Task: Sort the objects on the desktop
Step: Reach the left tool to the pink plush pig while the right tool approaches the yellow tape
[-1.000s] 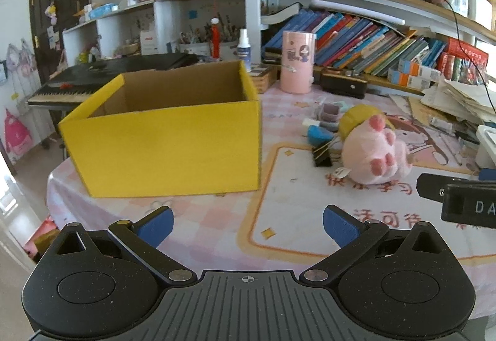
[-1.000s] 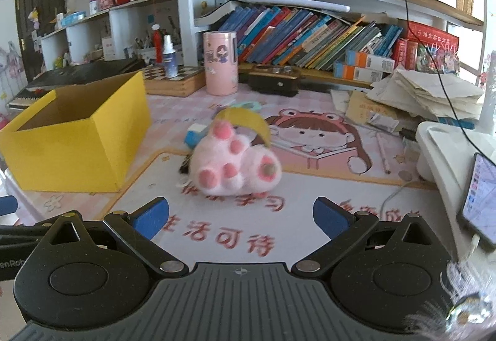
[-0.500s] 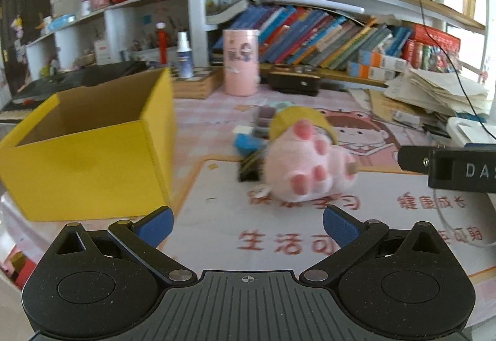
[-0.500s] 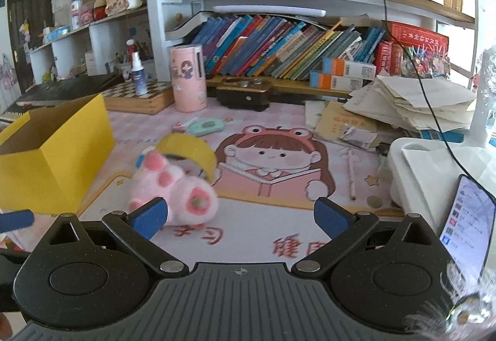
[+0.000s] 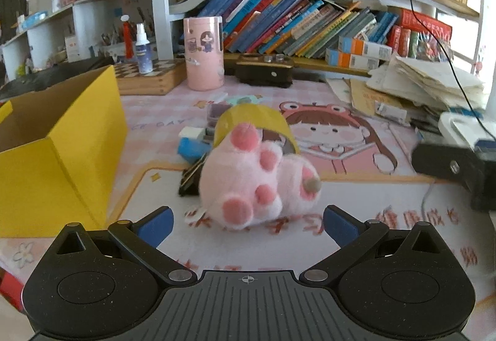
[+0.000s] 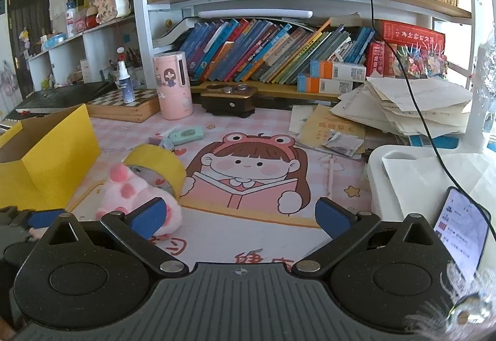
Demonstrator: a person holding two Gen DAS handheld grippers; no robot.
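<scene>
Left wrist view: the left gripper [image 5: 248, 223] is pointing with its jaws spread wide and empty at the pink plush toy [image 5: 257, 183], which is lying on the desk mat just ahead of and between the fingertips, paws facing the camera; the yellow tape roll [image 5: 254, 122] is sitting directly behind it, and the yellow cardboard box [image 5: 59, 152] is standing ahead to the left. Right wrist view: the right gripper [image 6: 240, 215], jaws likewise spread and empty, is facing the mat; the plush toy [image 6: 136, 195] is lying beside its left fingertip, so the left gripper is judged better aligned for the pick.
</scene>
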